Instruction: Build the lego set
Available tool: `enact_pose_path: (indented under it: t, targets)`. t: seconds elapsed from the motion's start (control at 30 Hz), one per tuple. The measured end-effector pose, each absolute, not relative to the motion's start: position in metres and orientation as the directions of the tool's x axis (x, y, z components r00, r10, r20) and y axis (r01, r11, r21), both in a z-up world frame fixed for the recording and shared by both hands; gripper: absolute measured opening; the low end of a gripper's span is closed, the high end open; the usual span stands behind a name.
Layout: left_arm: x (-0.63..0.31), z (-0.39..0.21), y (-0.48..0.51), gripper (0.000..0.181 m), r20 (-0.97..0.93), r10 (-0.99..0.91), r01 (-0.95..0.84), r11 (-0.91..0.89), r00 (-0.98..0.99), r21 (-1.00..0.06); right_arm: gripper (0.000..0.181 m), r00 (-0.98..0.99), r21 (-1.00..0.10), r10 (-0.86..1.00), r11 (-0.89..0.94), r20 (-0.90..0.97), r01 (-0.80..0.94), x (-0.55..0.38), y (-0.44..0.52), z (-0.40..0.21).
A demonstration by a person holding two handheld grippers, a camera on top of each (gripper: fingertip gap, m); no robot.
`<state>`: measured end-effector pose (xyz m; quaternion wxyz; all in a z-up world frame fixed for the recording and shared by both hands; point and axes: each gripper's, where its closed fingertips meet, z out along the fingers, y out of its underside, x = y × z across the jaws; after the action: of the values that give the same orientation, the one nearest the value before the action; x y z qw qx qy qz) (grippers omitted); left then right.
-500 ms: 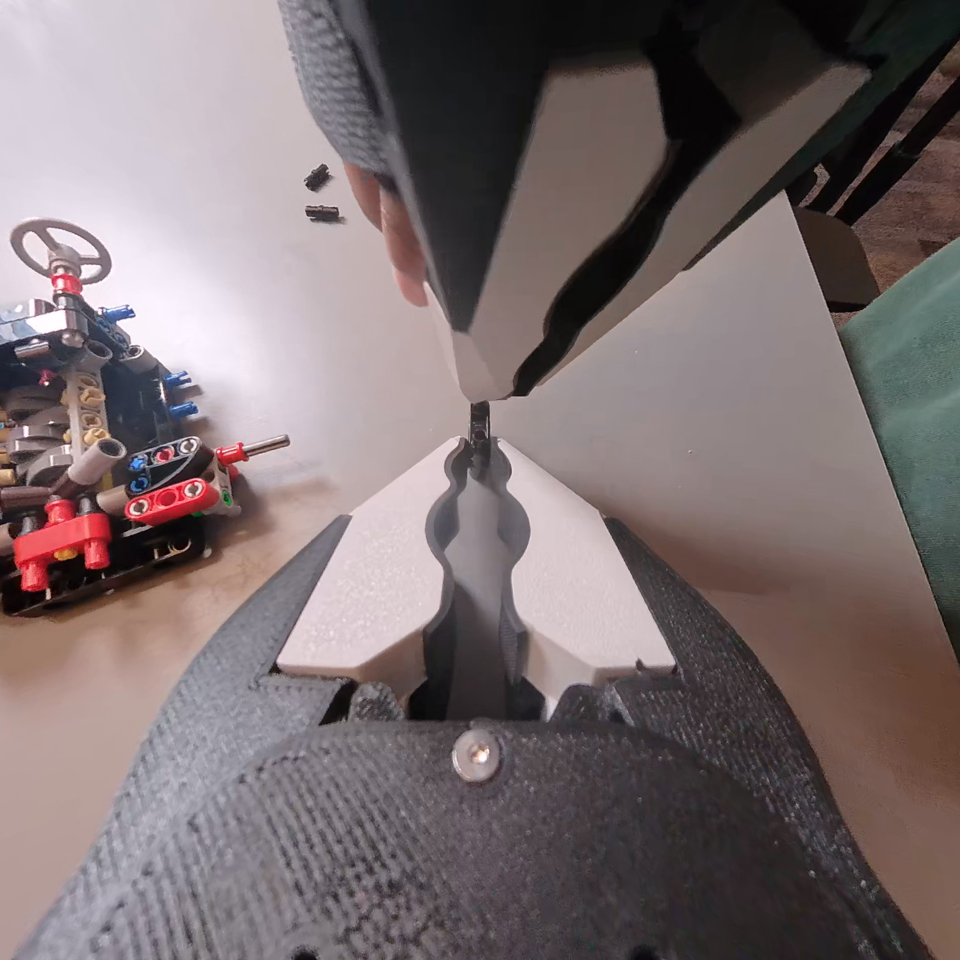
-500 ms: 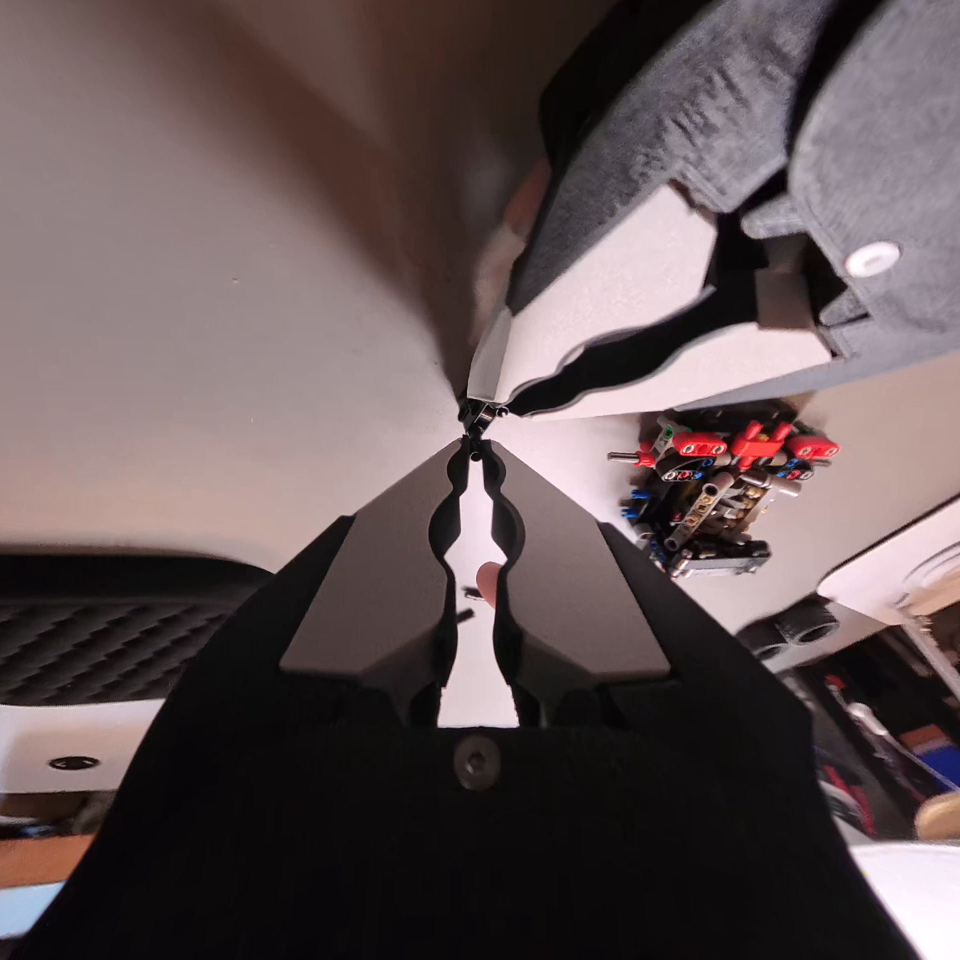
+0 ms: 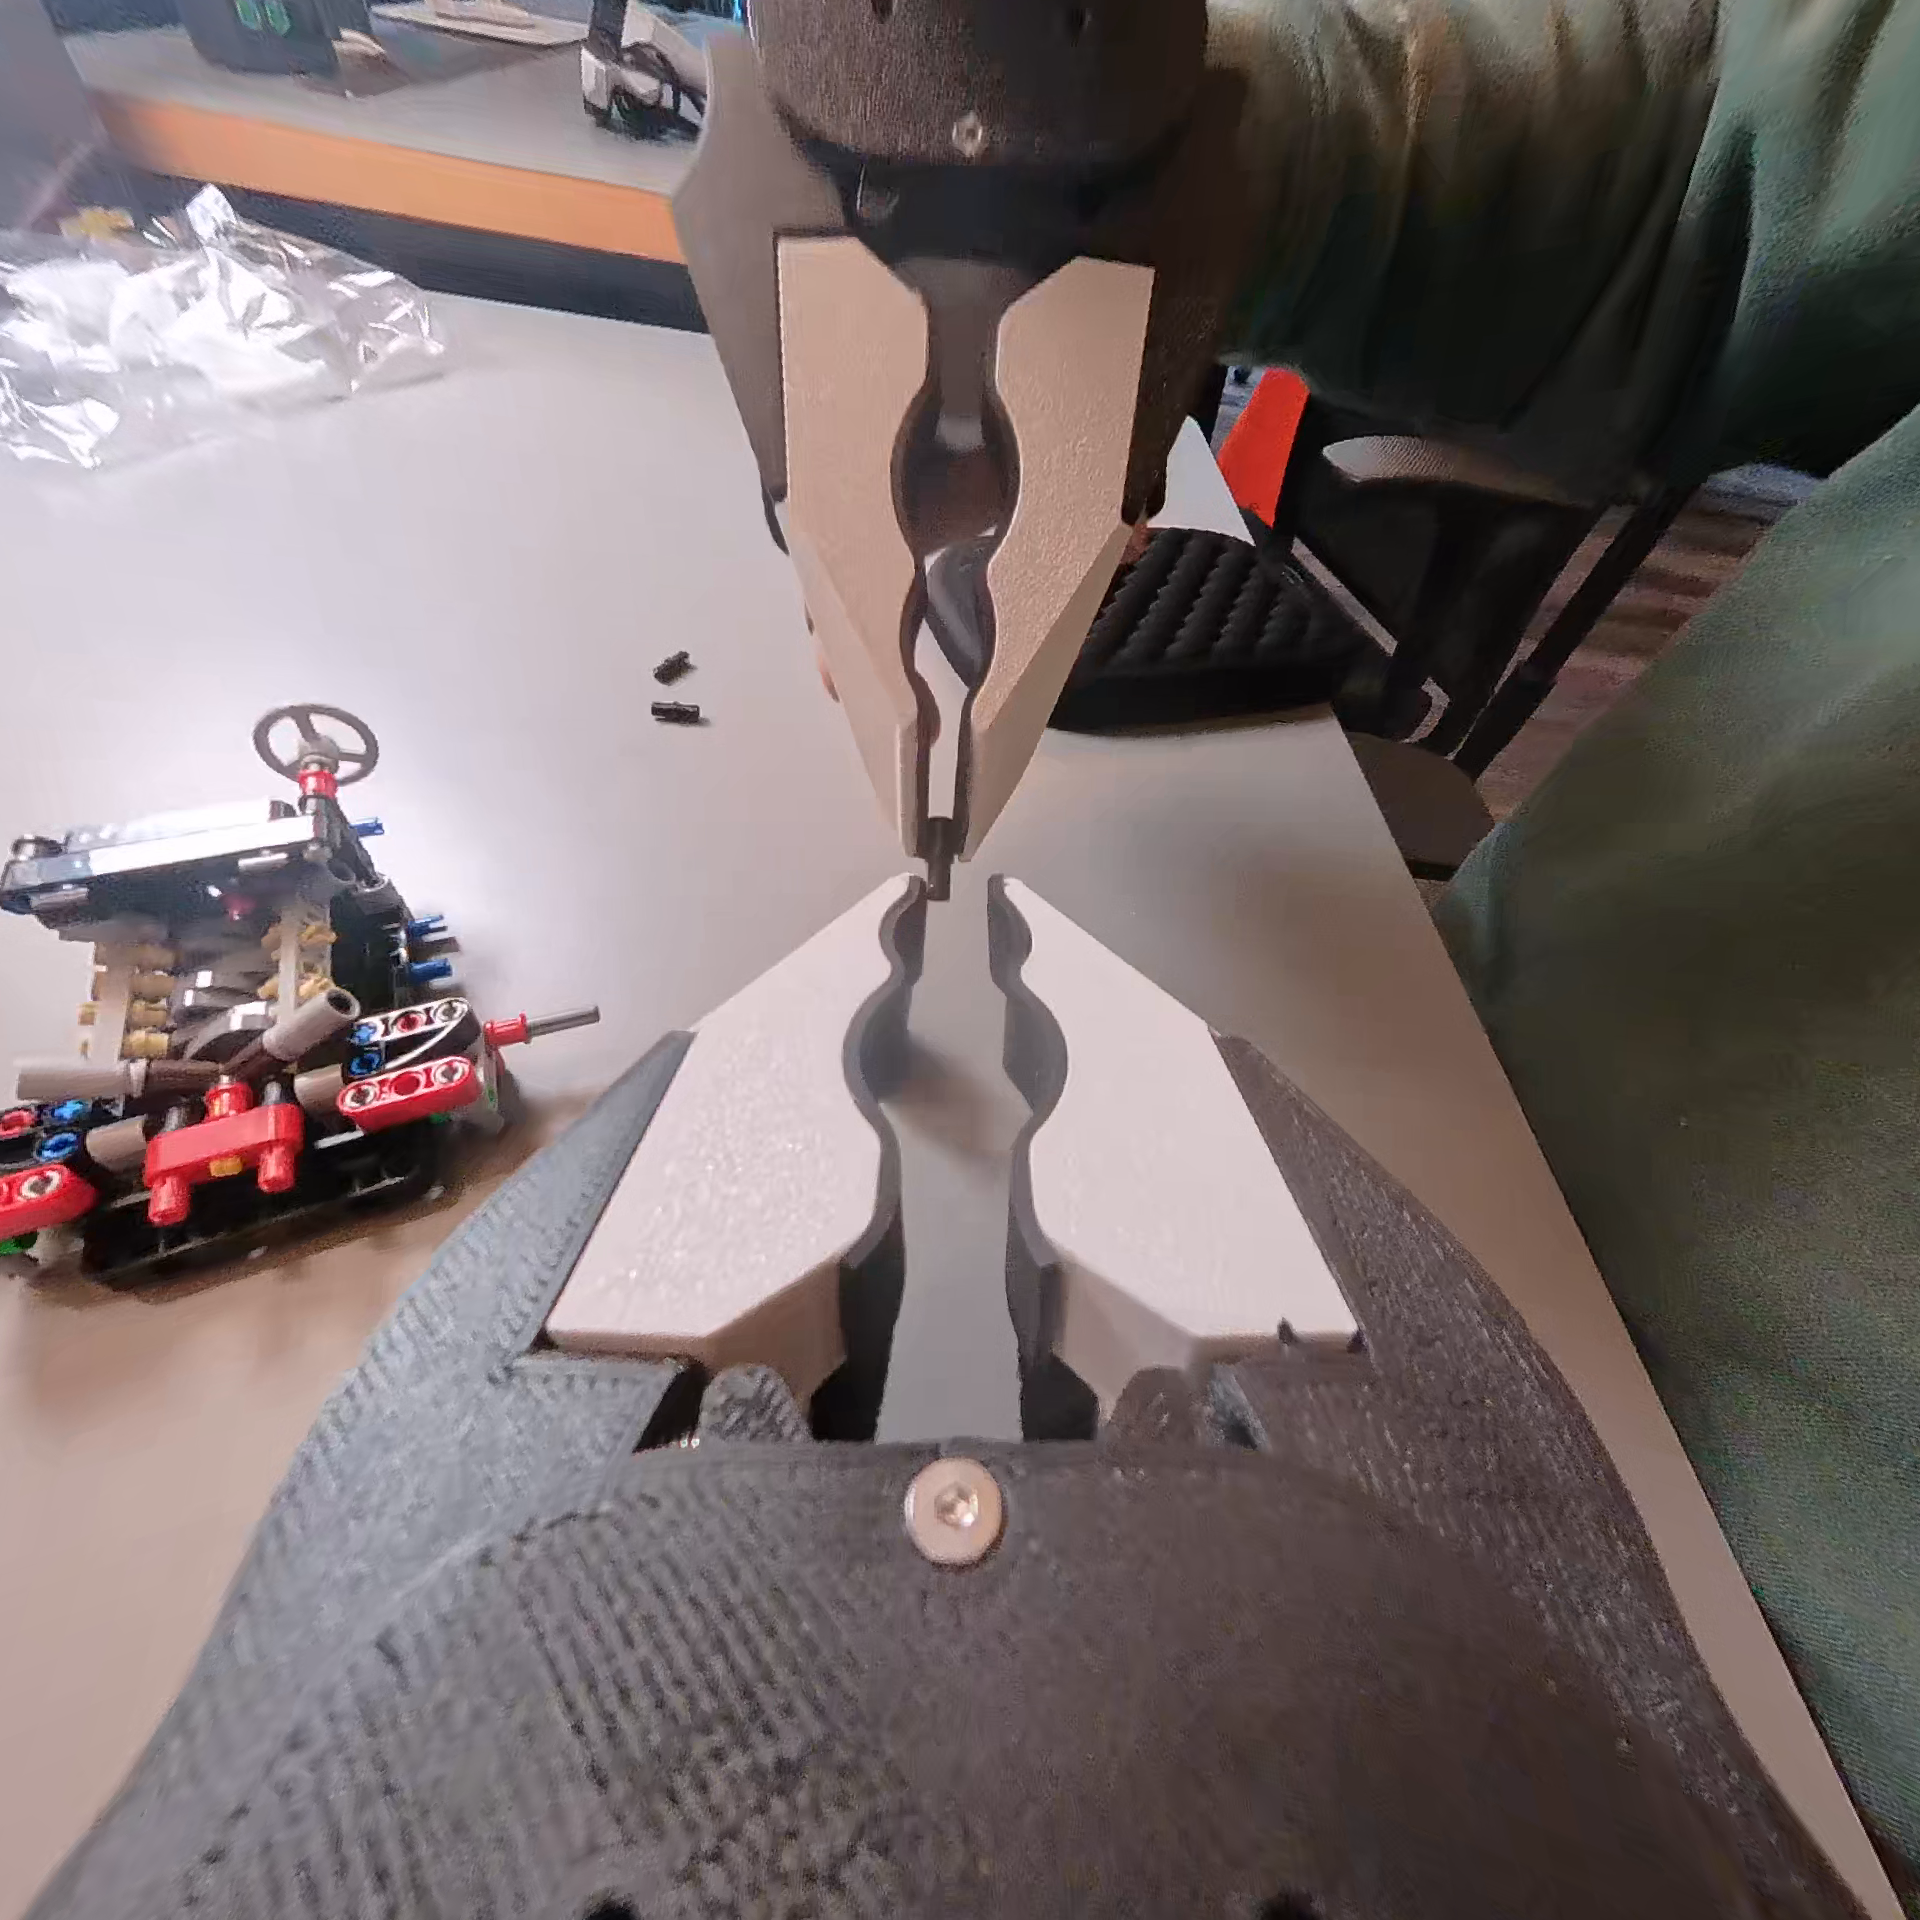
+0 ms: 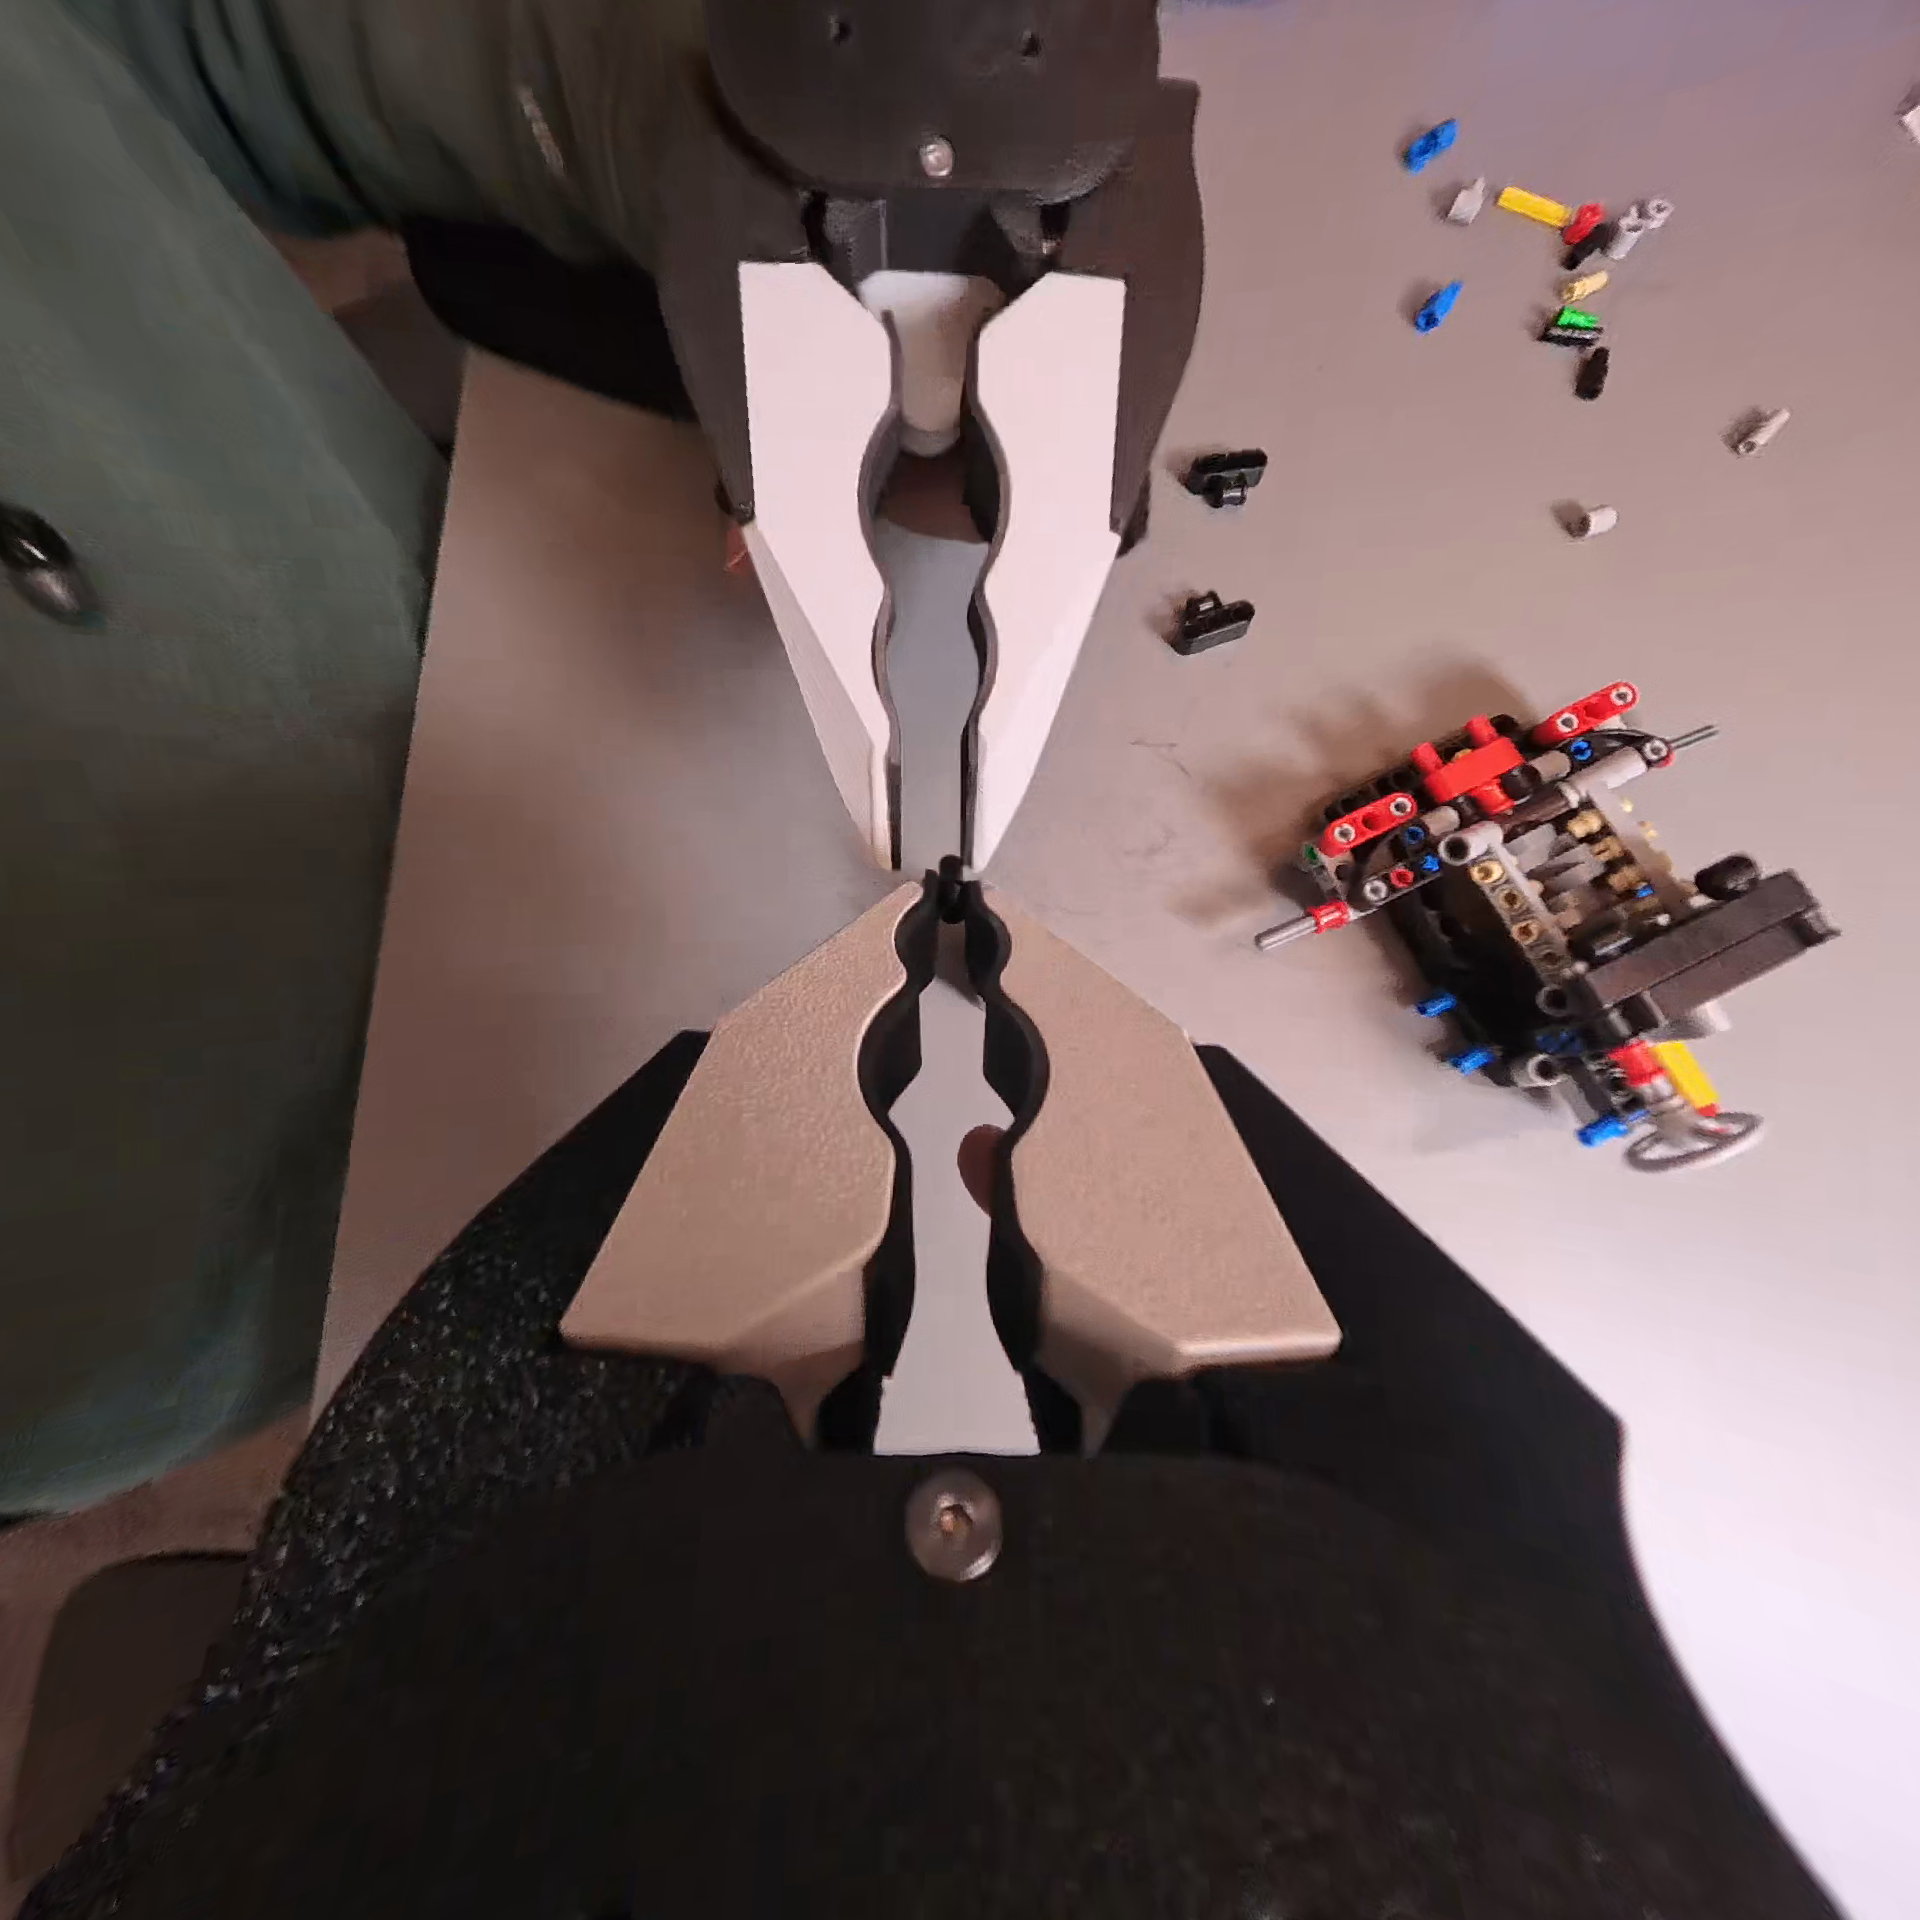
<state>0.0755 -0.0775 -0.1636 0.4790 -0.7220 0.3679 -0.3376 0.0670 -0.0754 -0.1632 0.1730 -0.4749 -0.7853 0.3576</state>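
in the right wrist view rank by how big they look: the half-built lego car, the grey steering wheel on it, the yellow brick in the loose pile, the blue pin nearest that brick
1. Half-built black, red and grey lego car
2. Grey spoked steering wheel
3. Yellow oblong brick
4. Small blue pin

The brick and pin look close in size and lie farther from the camera, so their order is unsure.

A small black pin [image 3: 940, 858] is pinched upright at the very tip of the right gripper [image 3: 940, 831], its free end reaching down between the parted tips of the left gripper [image 3: 956, 894]. The half-built model [image 3: 223, 1023], a black frame with red beams, blue pins, tan and grey connectors, a grey axle and a grey steering wheel [image 3: 315, 740], sits on the bench [image 3: 499, 582] well apart from the pin. Two more black pins [image 3: 675, 690] lie loose near each other, and farther off small blue, yellow, grey, red and black parts [image 4: 1558, 270] lie scattered, with two black clip pieces [image 4: 1221, 545] nearer.
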Motion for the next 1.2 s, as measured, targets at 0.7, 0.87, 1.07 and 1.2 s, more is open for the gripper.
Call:
enact_pose_path:
  t: [0.7,0.87,1.07,1.2]
  targets:
    - [0.074,-0.137,-0.073,0.003,0.171,-0.844,-0.027,-0.214,0.509,-0.977,0.007,-0.361,-0.931,0.896,-0.134,-0.260,0.339,0.063,-0.075,-0.129]
    - [0.074,-0.138,-0.072,0.003,0.169,-0.841,-0.032,-0.216,0.514,-0.976,0.003,-0.353,-0.930,0.905,-0.109,-0.240,0.351,0.062,-0.073,-0.131]
    - [0.071,-0.156,-0.068,0.021,0.157,-0.818,-0.125,-0.269,0.554,-0.955,0.003,-0.327,-0.871,0.934,0.039,-0.143,0.490,0.062,-0.068,-0.148]
    - [0.065,-0.197,-0.070,0.033,0.087,-0.822,-0.343,-0.328,0.562,-0.880,0.003,-0.366,-0.728,0.930,0.232,-0.028,0.645,0.068,-0.065,-0.171]
